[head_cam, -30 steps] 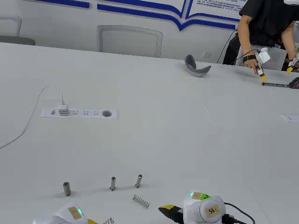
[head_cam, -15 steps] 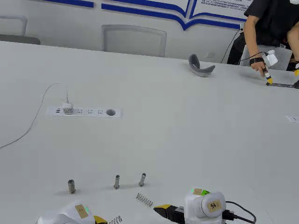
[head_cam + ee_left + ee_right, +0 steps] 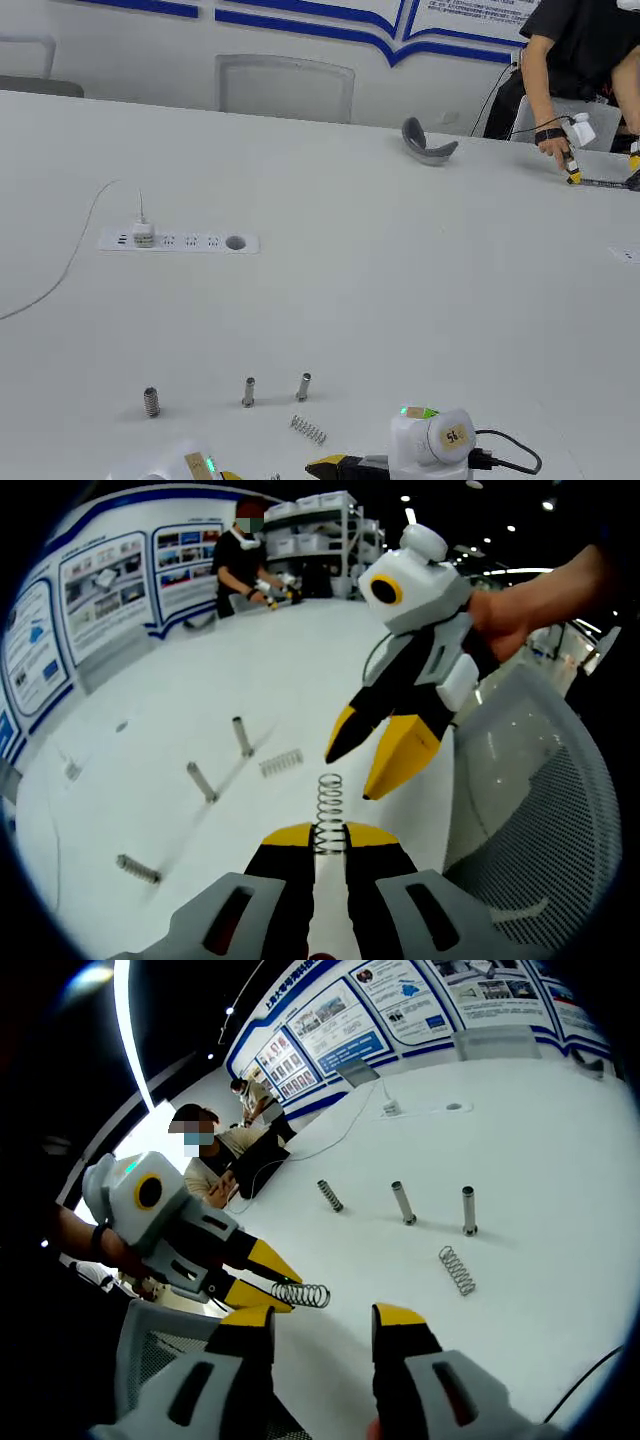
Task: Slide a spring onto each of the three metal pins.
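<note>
The white worktop (image 3: 400, 270) spreads across most of the head view. At its far edge, in the upper middle of the frame, stands a grey chair (image 3: 285, 88). At the upper right a person (image 3: 580, 40) in a dark top leans over the far side with a tool in hand.

The right gripper (image 3: 325, 465) lies low at the bottom centre of the head view, with its yellow tips pointing toward the left of the frame. In the right gripper view its jaws stand well apart with nothing between them. The left gripper (image 3: 328, 832) pokes in at the bottom left edge of the head view. In the left gripper view its jaws are closed on the held spring (image 3: 328, 805), which is pinched at its lower end and stands straight out from the yellow tips. The two grippers are near each other, tips facing, and do not touch.

A white power strip (image 3: 178, 241) lies at the middle left of the head view with a plug in its left end. A grey curved band (image 3: 428, 143) rests on the worktop right of centre near the top.

Three metal pins stand upright in a row at the lower left of the head view. The left pin (image 3: 151, 401) has a fitted spring (image 3: 328, 1196) around its shaft. The middle pin (image 3: 248, 391) and the right pin (image 3: 303, 386) are bare. The loose spring (image 3: 308, 430) lies flat on the worktop just below the right pin, between the row and the right gripper.
</note>
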